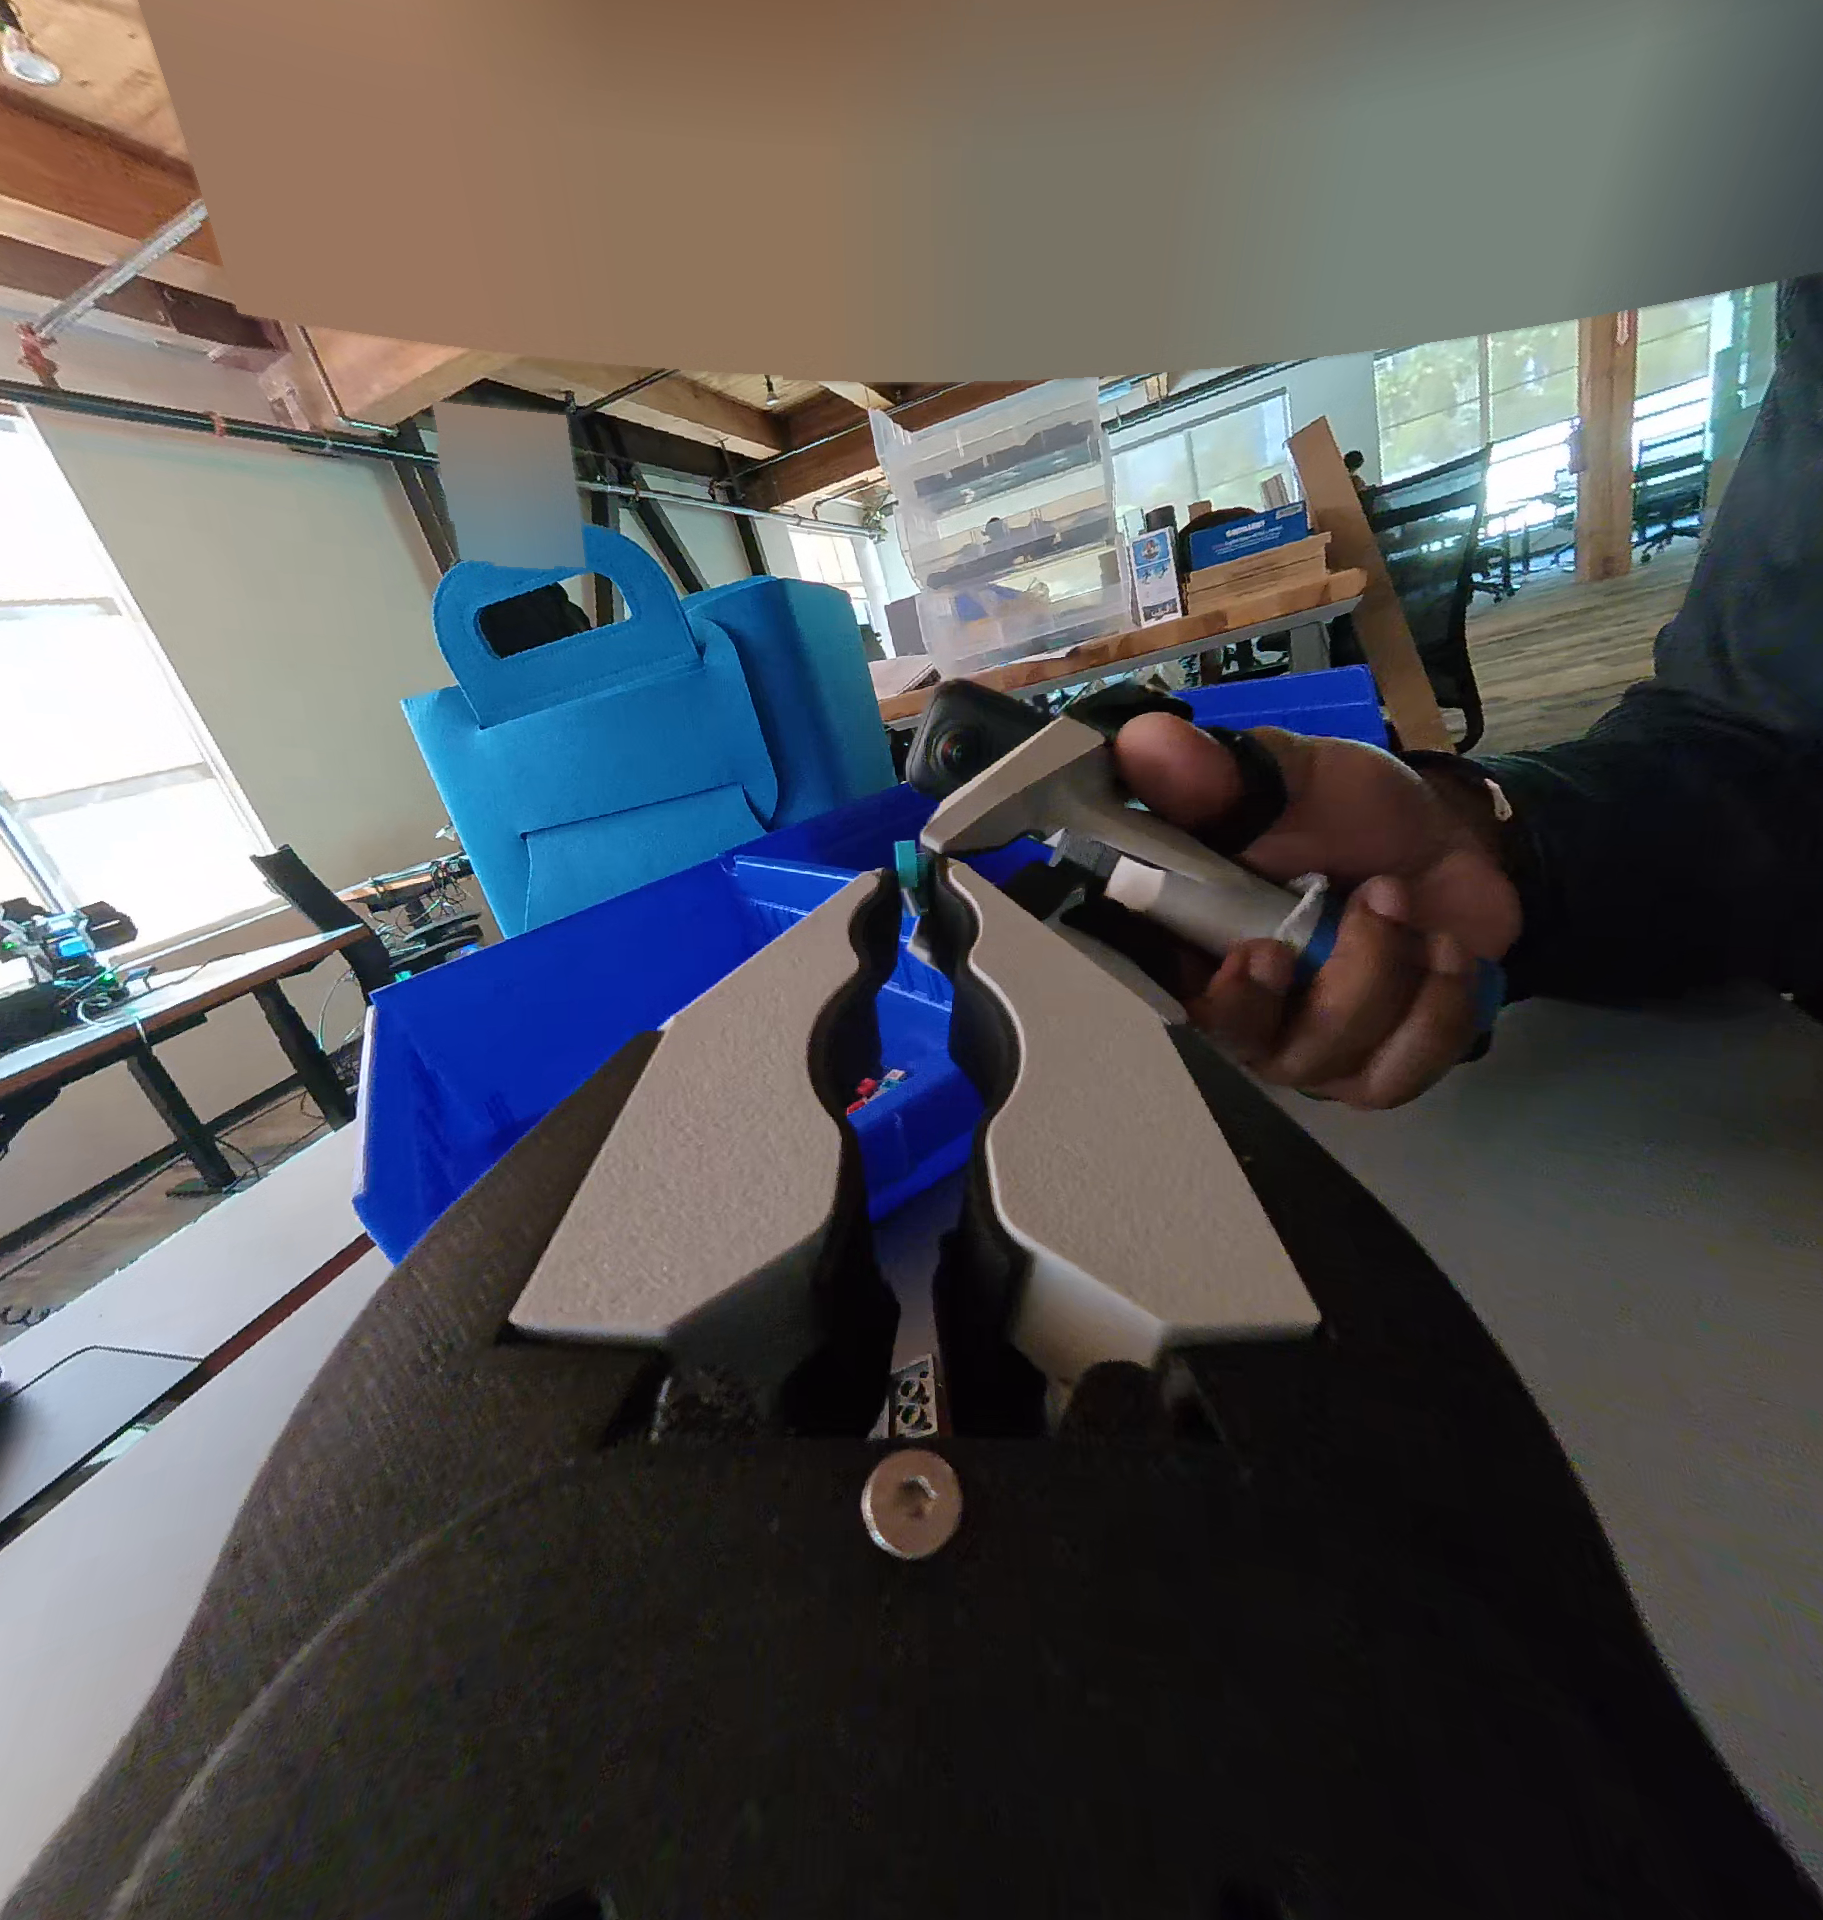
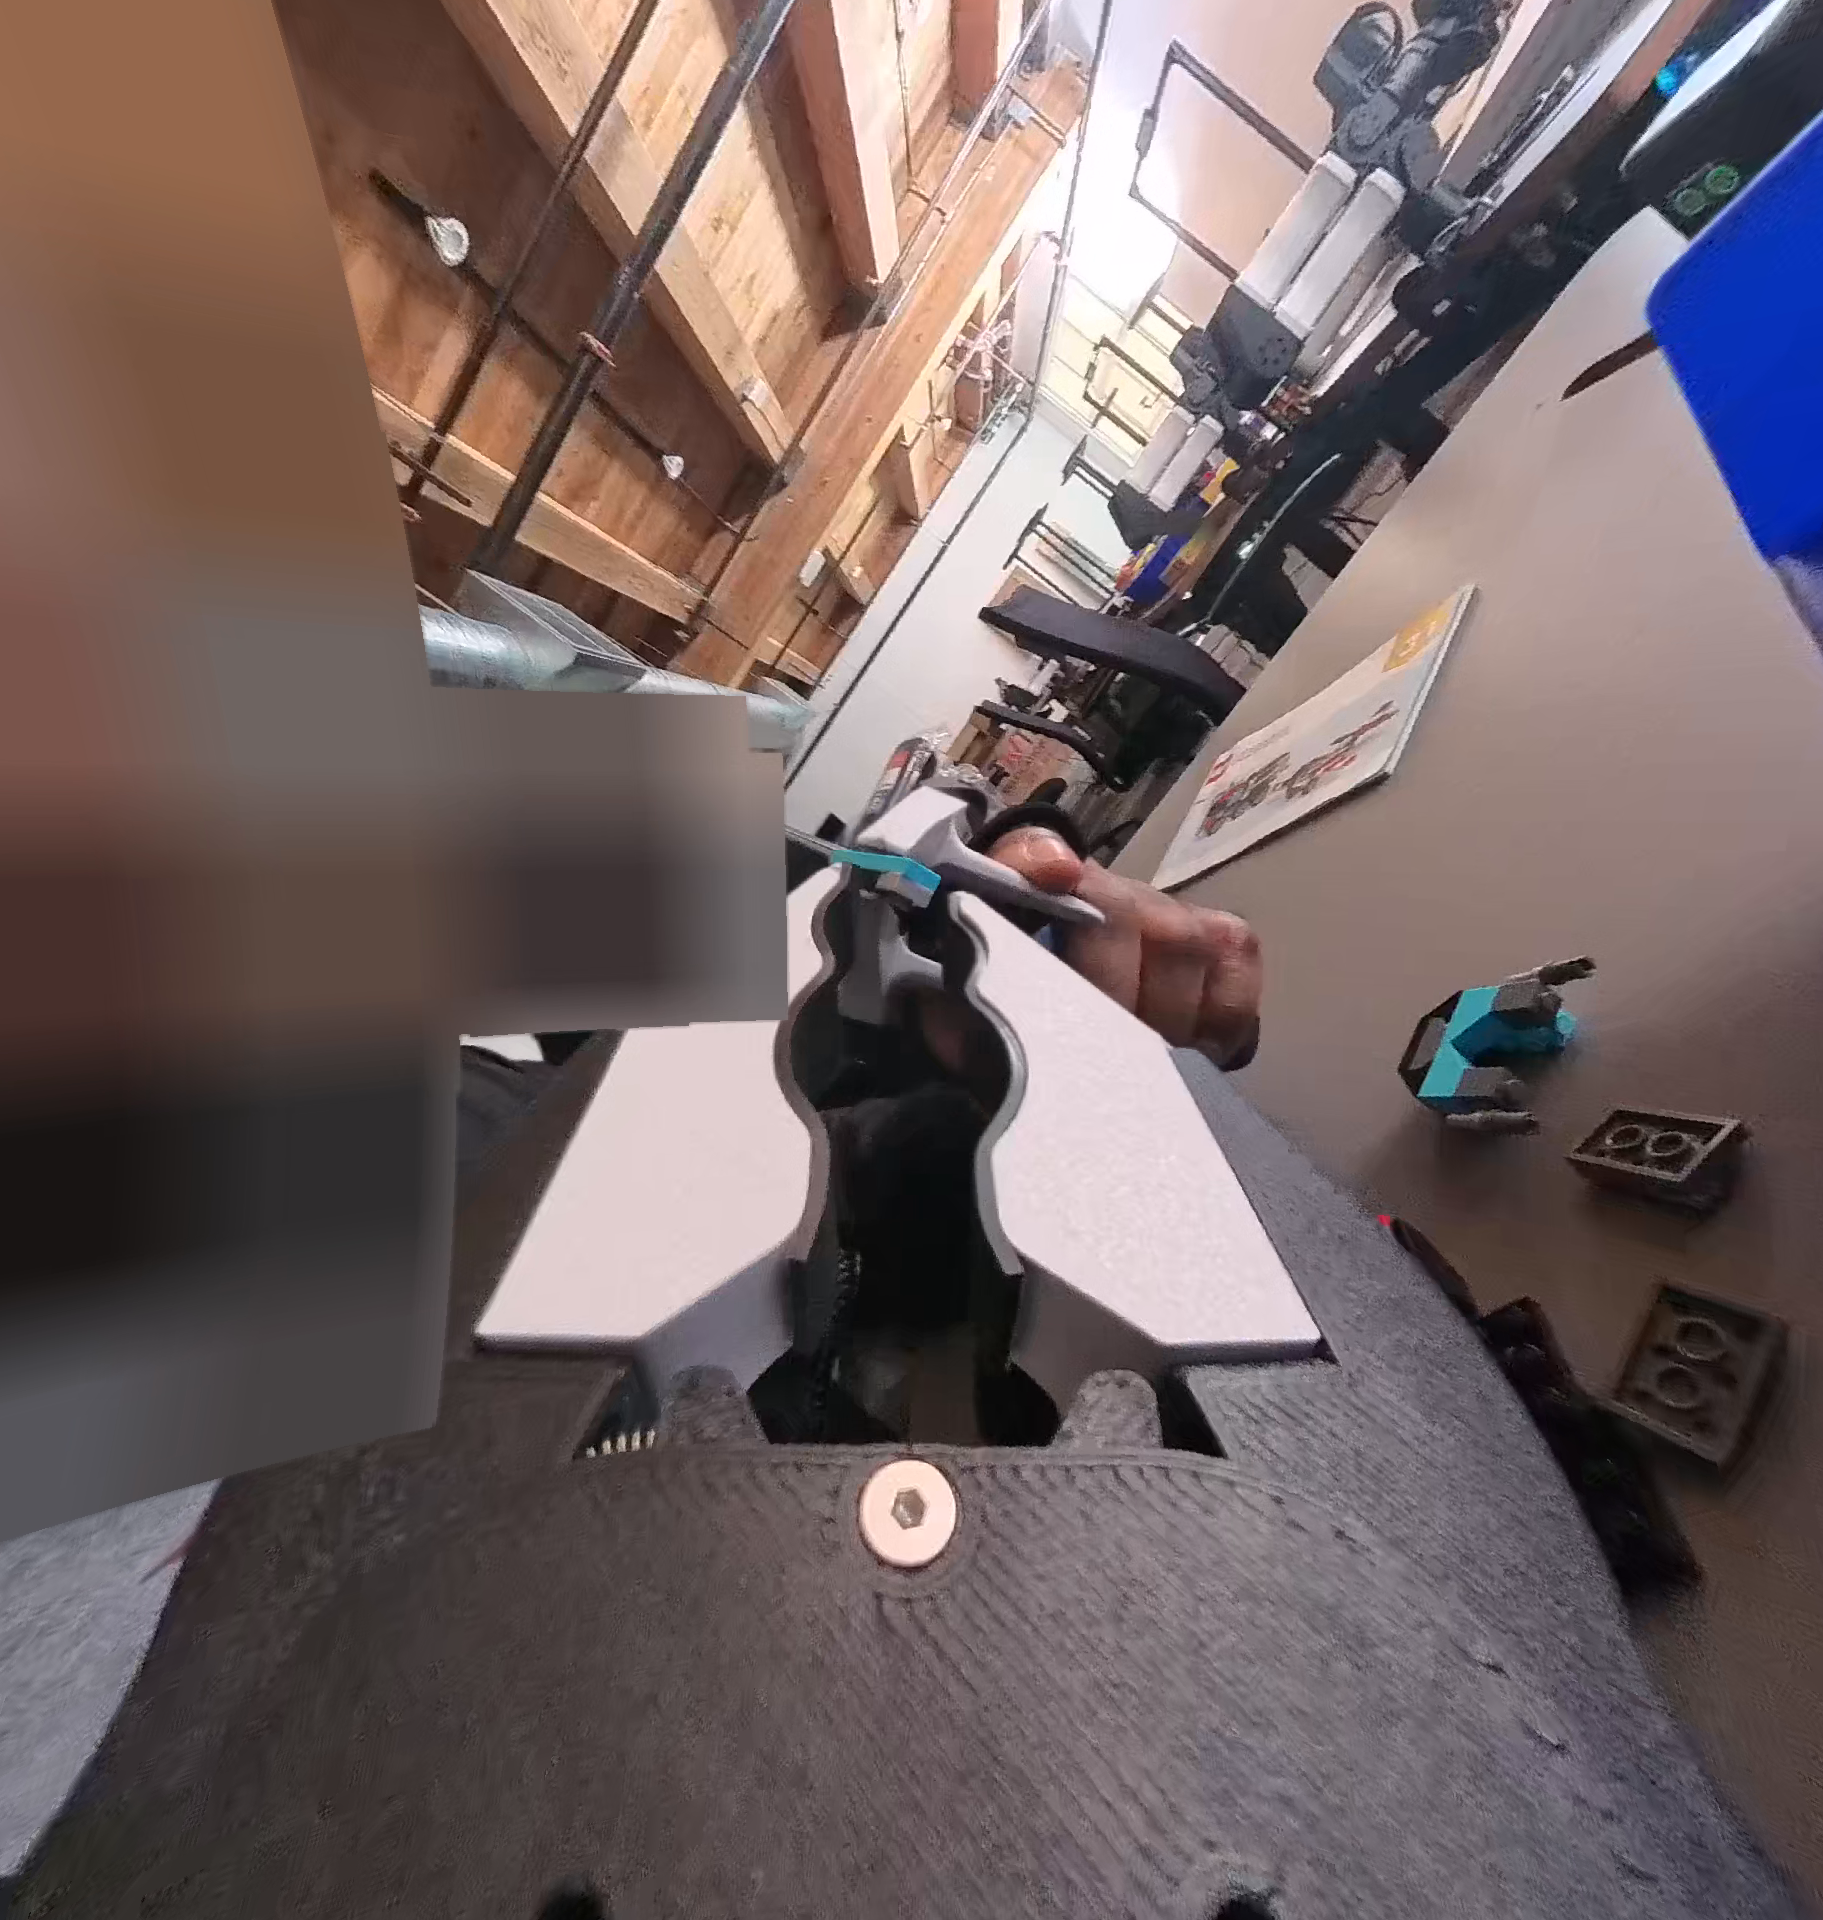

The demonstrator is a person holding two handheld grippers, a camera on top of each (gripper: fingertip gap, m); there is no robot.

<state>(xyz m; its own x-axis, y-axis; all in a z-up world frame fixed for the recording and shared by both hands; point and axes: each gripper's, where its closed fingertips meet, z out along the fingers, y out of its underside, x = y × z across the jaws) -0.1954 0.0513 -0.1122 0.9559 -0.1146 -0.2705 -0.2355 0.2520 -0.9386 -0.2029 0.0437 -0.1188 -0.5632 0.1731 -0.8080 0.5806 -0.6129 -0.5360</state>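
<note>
left tool (image 1: 912, 894): matt grey, finely grained fingers on a ribbed black printed body | right tool (image 2: 891, 899): same grainy matt grey | bin (image 1: 533, 1039): glossy blue plastic, centre | bag (image 1: 616, 748): soft blue felt | tabletop (image 2: 1509, 727): smooth matt grey | bricks (image 2: 1655, 1153): hard grey plastic, lower right | booklet (image 2: 1322, 738): glossy paper

Counts of the things seen from the two wrist cameras.

Two grippers: left gripper (image 1: 917, 896) and right gripper (image 2: 891, 896), meeting at one small teal piece (image 2: 886, 868). Two blue bins: a near blue bin (image 1: 533, 1049) and a far blue bin (image 1: 1291, 698). One blue felt bag (image 1: 595, 748). One clear drawer unit (image 1: 1011, 520). On the table (image 2: 1509, 665): one instruction booklet (image 2: 1322, 738), one teal-and-grey brick assembly (image 2: 1489, 1039) and two loose grey bricks (image 2: 1655, 1151), the second (image 2: 1691, 1371) nearer the camera.
</note>
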